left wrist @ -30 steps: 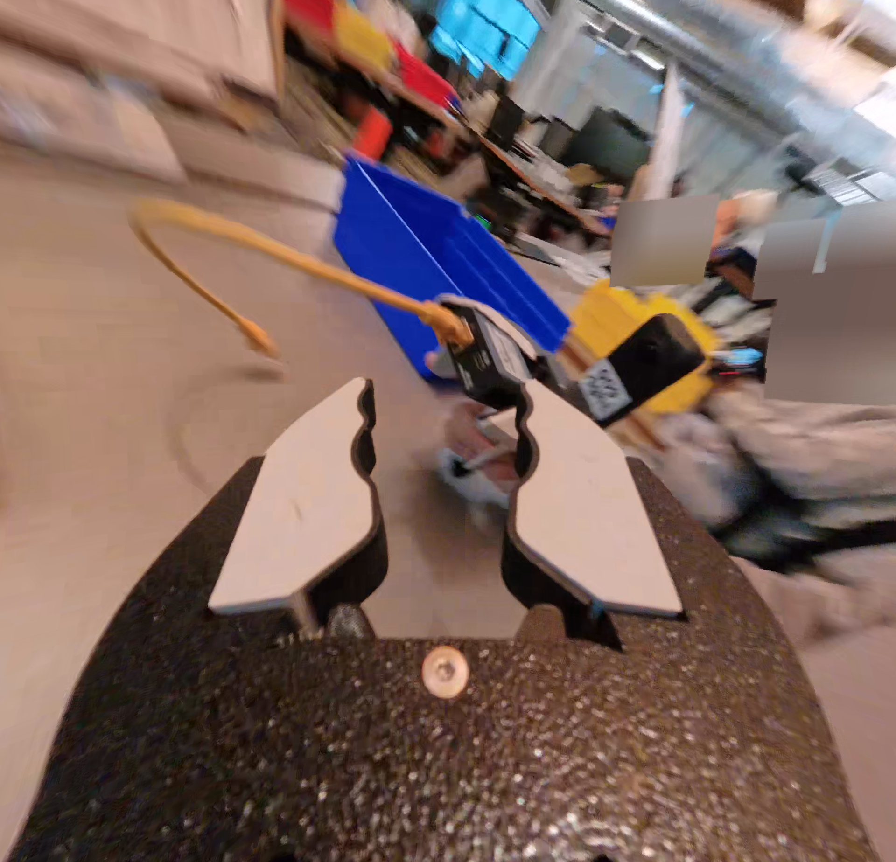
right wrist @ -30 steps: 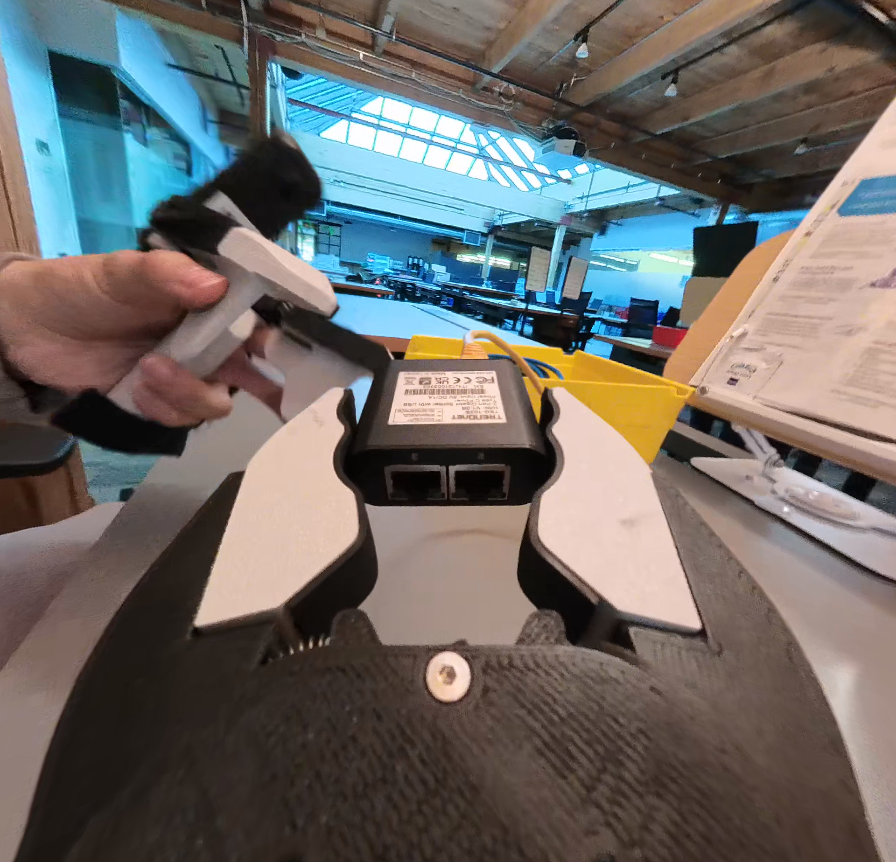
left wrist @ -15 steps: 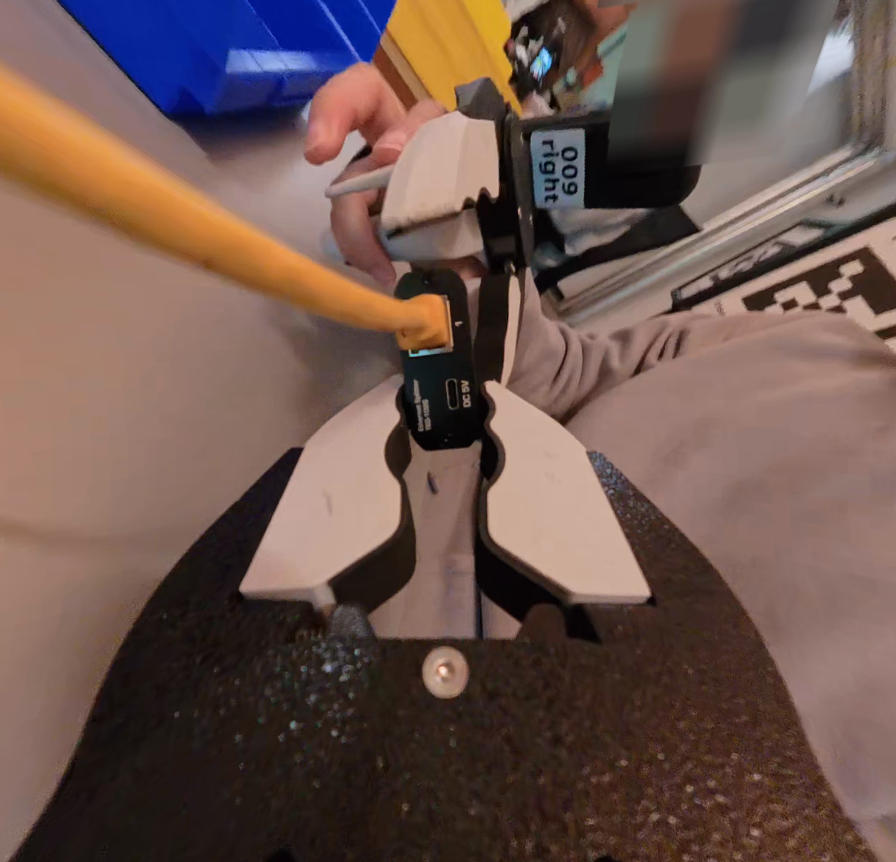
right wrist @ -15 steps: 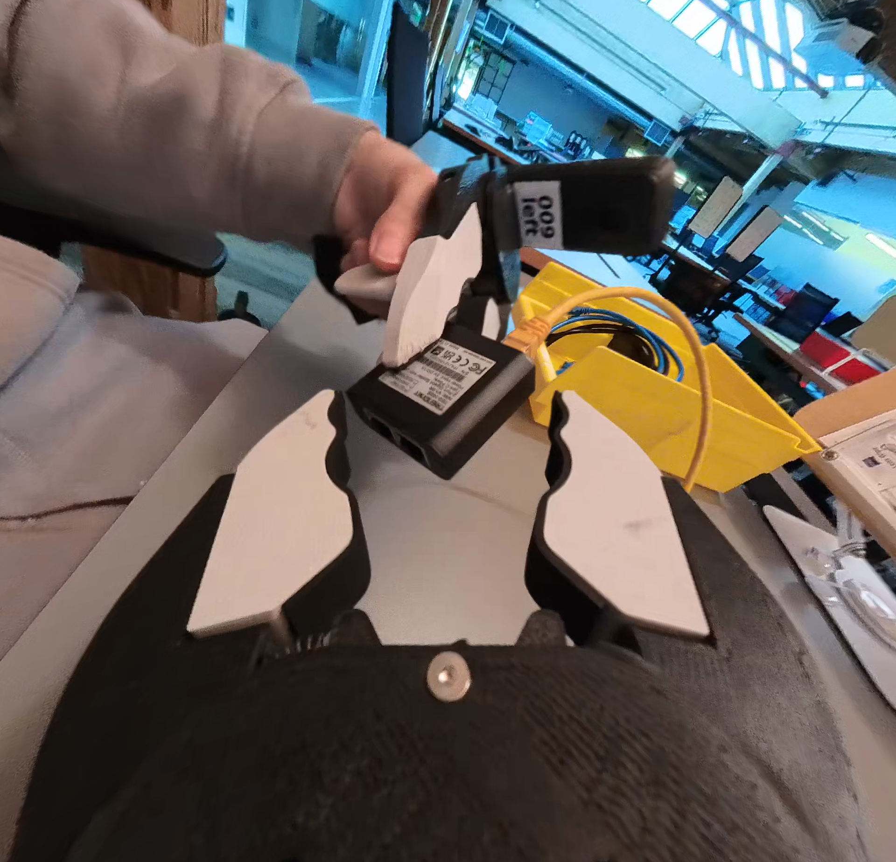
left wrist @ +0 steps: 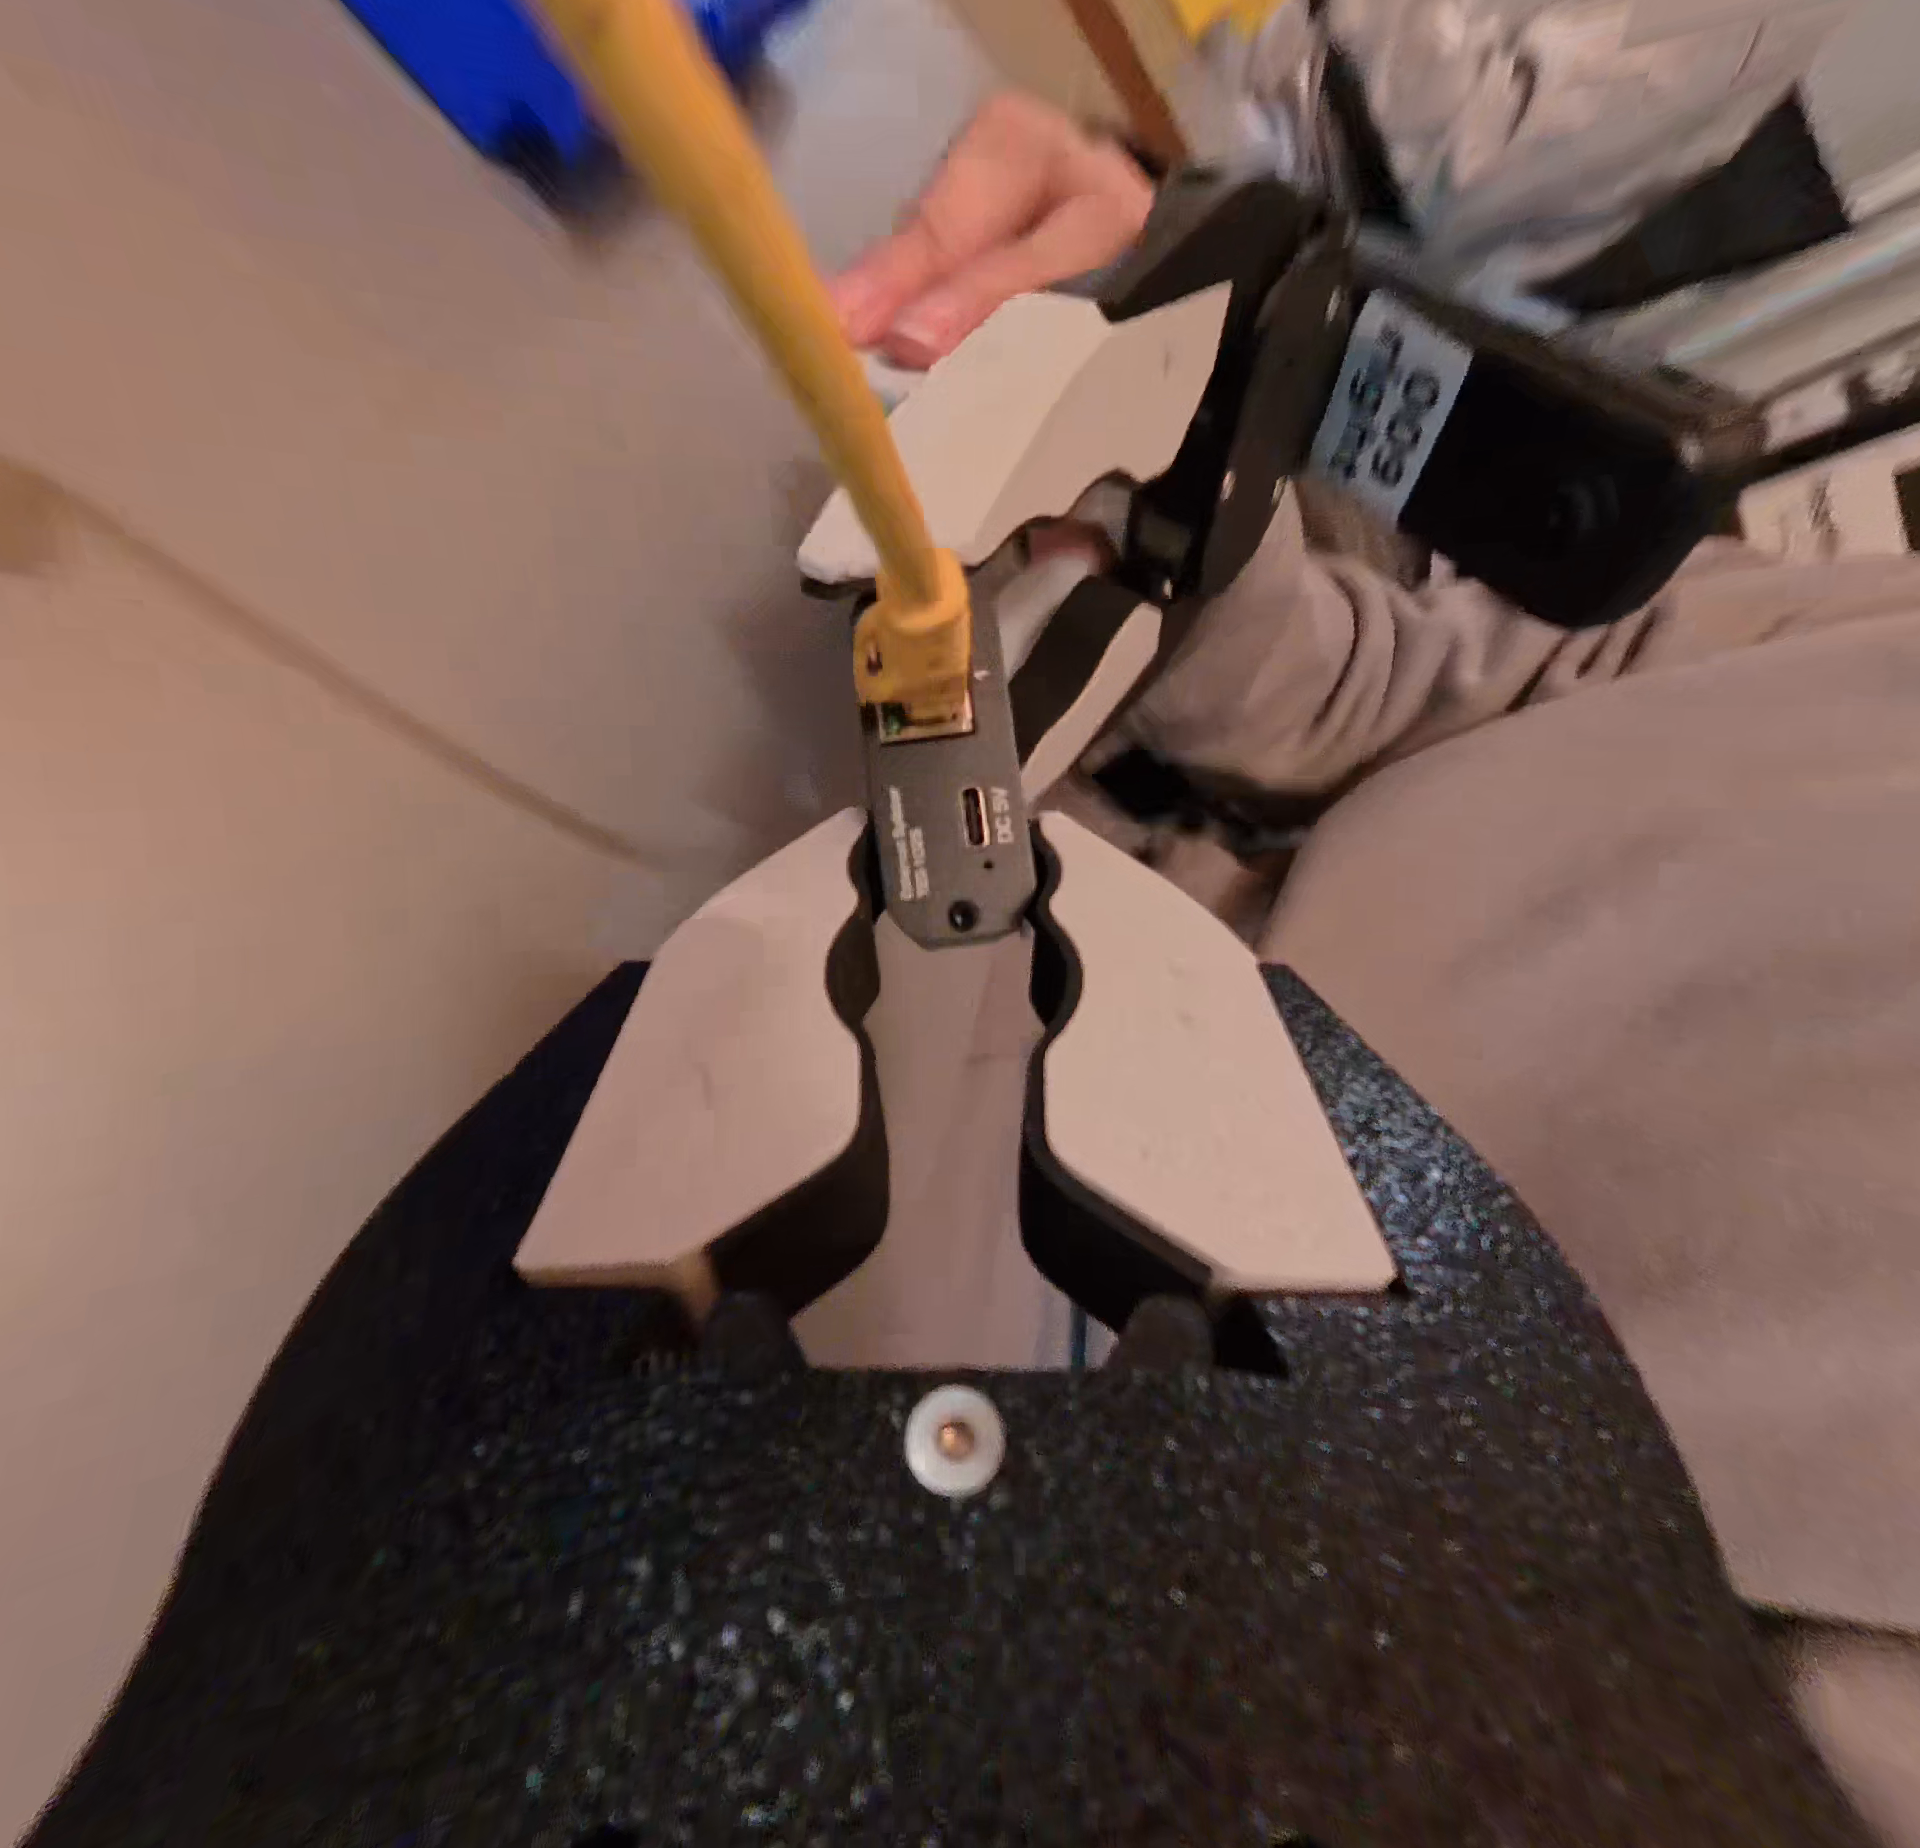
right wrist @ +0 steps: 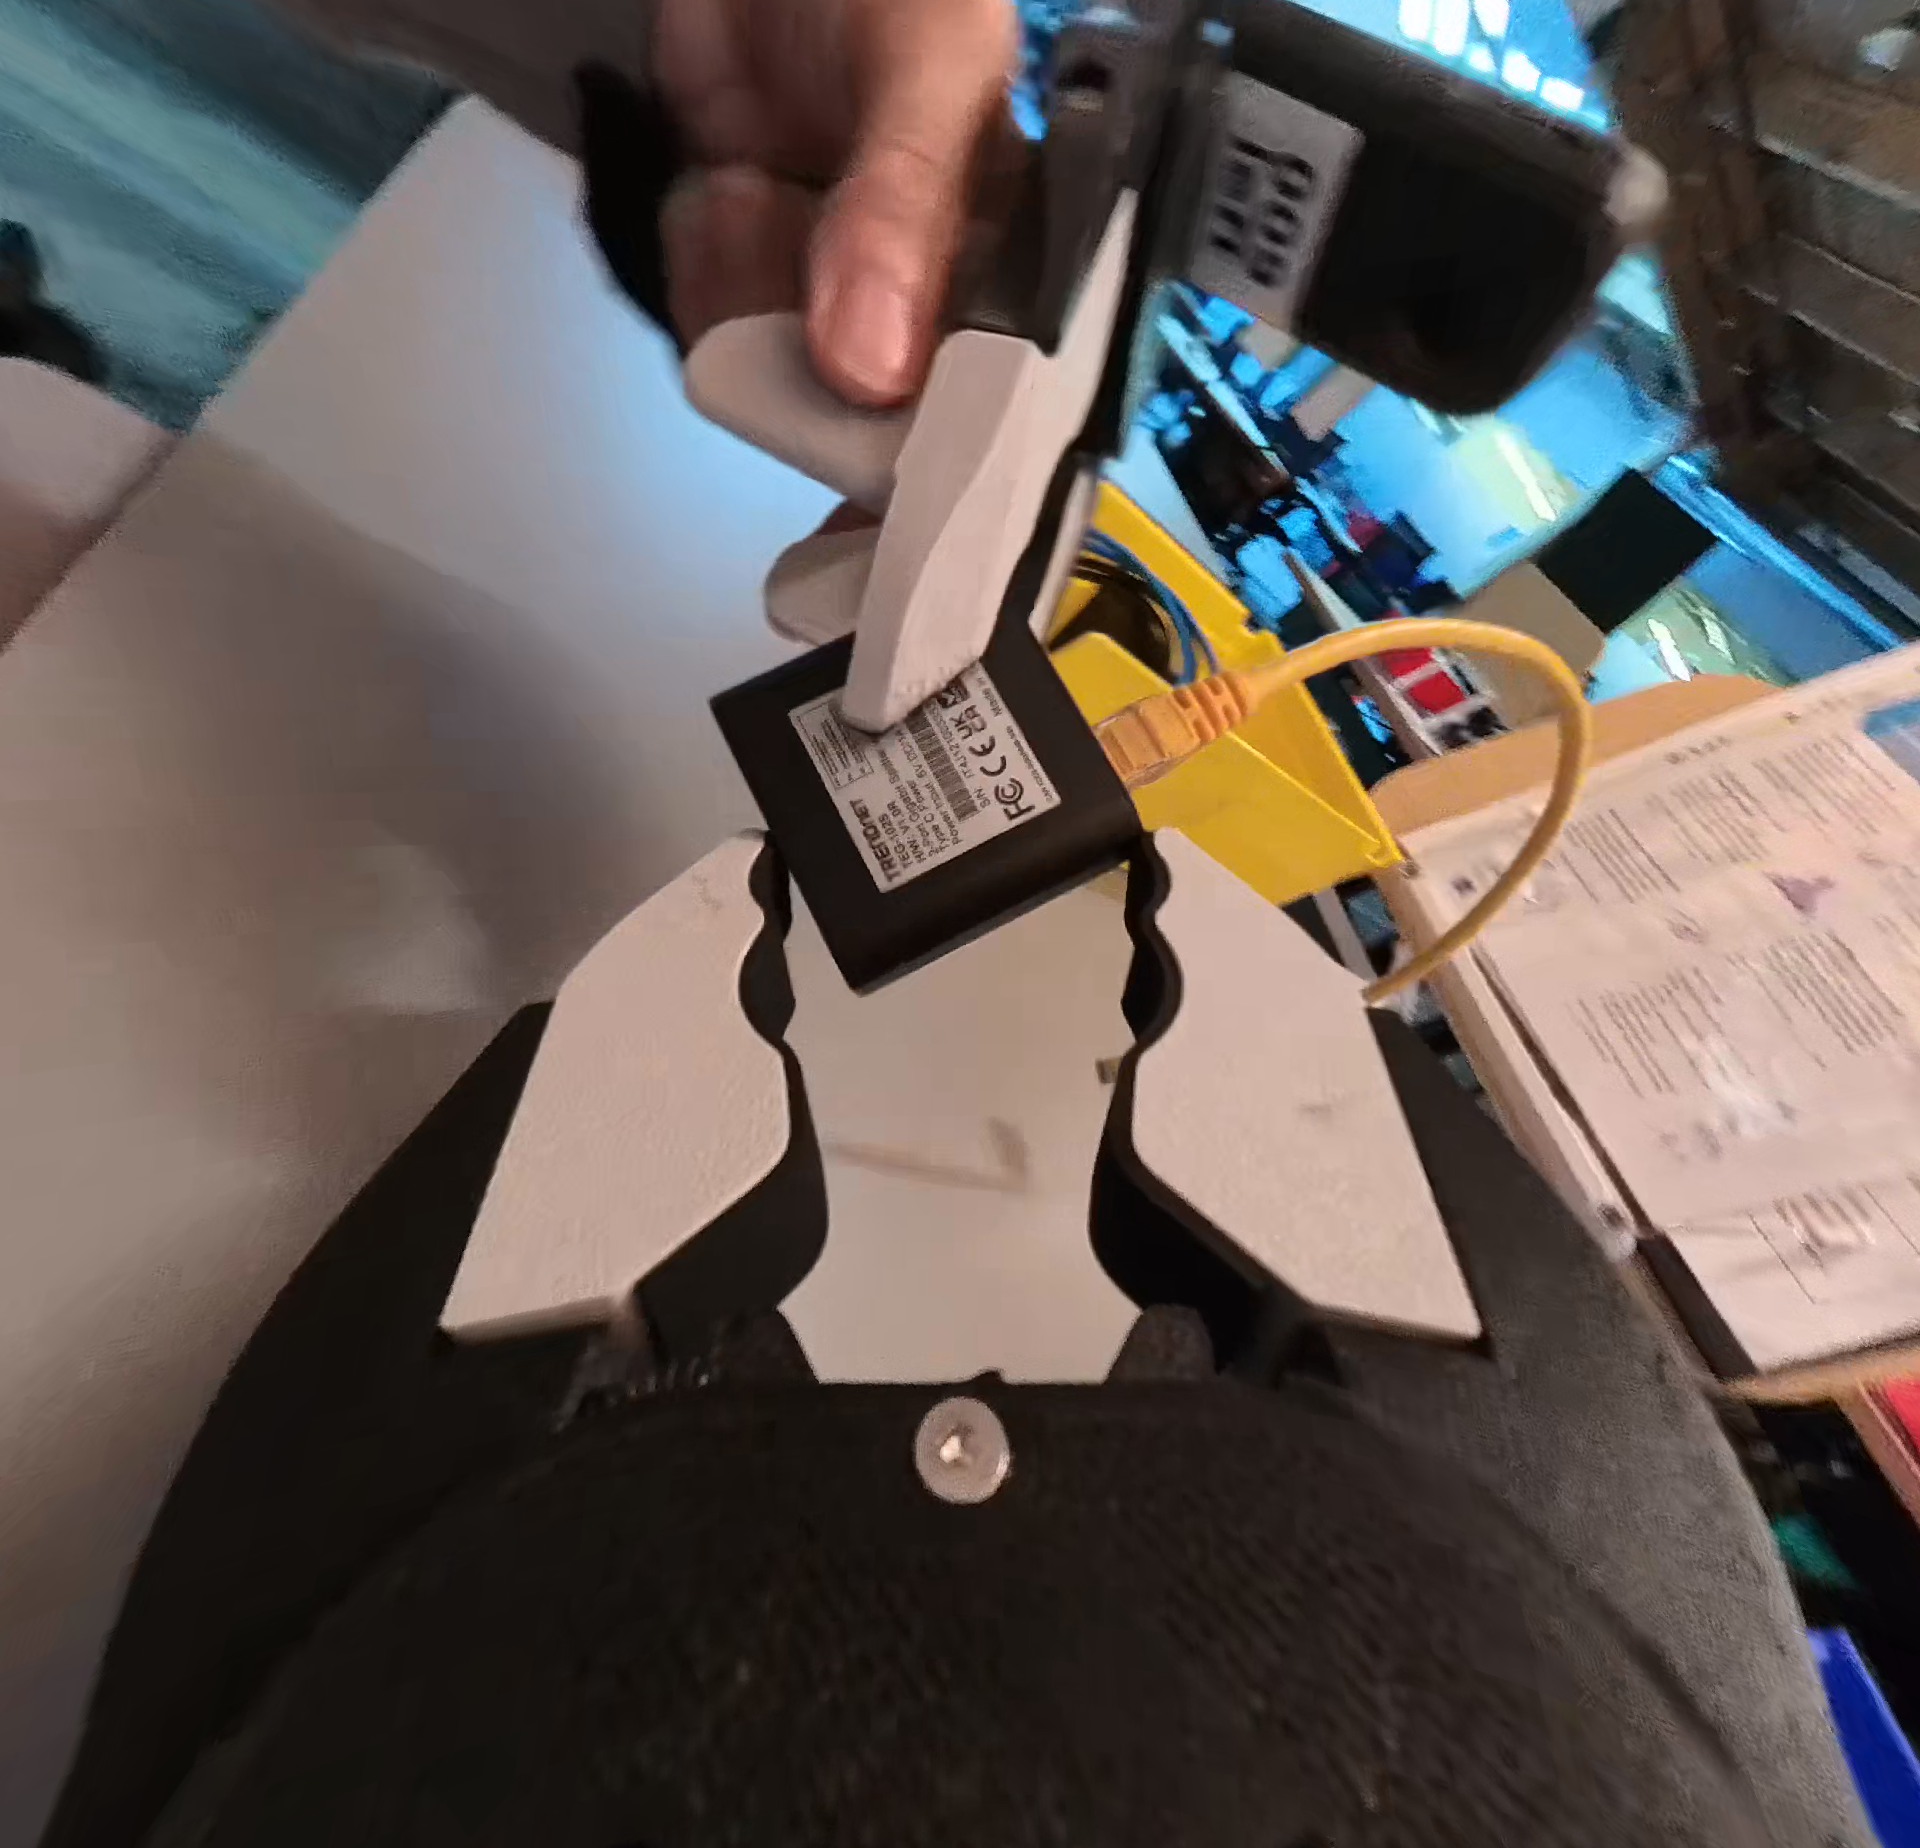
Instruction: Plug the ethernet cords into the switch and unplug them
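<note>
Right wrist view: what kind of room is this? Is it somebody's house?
Not a house, more likely a big workshop or lab. Behind the switch stands a yellow bin of cables, with long worktables and a wooden beam ceiling farther back.

Yellow plastic bin (right wrist: 1262, 811) mid-right of right wrist view, w/ blue cables (right wrist: 1179, 614) coiled inside. White printed paper sheets on tan board (right wrist: 1704, 977) at right edge. Pale table surface (right wrist: 395, 718) left. Blue plastic bin (left wrist: 468, 42), blurred, top left of left wrist view. Grey fabric (left wrist: 1558, 967) right side.
</note>
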`<state>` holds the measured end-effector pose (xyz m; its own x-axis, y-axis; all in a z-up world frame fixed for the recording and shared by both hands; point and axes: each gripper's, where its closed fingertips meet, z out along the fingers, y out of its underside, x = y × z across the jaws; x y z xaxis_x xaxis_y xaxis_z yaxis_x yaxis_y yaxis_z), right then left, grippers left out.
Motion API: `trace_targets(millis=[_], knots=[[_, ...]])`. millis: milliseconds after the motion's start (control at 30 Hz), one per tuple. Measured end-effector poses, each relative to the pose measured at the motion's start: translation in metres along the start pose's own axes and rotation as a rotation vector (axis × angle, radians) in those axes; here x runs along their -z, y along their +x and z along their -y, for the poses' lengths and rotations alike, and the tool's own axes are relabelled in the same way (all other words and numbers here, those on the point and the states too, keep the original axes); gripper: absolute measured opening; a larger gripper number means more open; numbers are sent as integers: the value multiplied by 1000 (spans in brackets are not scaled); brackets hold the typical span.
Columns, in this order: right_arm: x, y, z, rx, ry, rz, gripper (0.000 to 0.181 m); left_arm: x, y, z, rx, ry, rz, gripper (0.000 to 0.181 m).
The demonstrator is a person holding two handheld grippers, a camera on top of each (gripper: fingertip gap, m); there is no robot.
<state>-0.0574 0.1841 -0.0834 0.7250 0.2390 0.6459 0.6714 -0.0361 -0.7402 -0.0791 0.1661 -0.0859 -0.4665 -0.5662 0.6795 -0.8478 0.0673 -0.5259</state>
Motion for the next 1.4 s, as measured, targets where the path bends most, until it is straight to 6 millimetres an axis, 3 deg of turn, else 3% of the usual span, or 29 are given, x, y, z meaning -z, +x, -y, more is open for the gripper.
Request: trace_targets(millis=[133, 200, 267, 467, 633, 700, 900, 1000, 1133, 1200, 1300, 1333, 1400], knots=[[3, 35, -2, -122, 1, -221, 63, 15, -5, 36, -37, 330, 74, 29], [6, 47, -3, -170, 4, -309, 63, 17, -12, 38, -39, 415, 149, 48], [8, 55, -4, -200, 6, -376, 63, 15, -14, 39, -62, 506, 187, 50], [-3, 47, 4, -177, 12, -427, 63, 5, -3, 43, 39, 661, 41, 50], [-12, 37, 10, -196, 22, -383, 63, 13, -3, 45, 43, 755, -15, 26], [-13, 28, 7, -182, 32, -282, 60, 13, -8, 37, 28, 703, 35, 25], [7, 26, 41, 30, 136, -211, 94, 22, -18, 9, 135, 398, 40, 24], [2, 6, 37, 135, 25, -77, 103, 22, -12, -9, 120, 145, -13, 25], [14, 3, 28, 298, -175, -3, 103, 32, 4, -18, 43, -132, -44, 25], [25, 13, 52, 277, -137, -51, 102, 42, 19, -12, 13, -221, -72, 25], [39, 29, 104, 181, 56, -152, 90, 53, 46, -6, -13, -344, -174, 25], [41, 30, 112, 141, 98, -154, 86, 51, 50, -4, -9, -373, -192, 25], [35, 21, 103, 73, 89, -72, 90, 45, 51, -4, 24, -440, -222, 25]])
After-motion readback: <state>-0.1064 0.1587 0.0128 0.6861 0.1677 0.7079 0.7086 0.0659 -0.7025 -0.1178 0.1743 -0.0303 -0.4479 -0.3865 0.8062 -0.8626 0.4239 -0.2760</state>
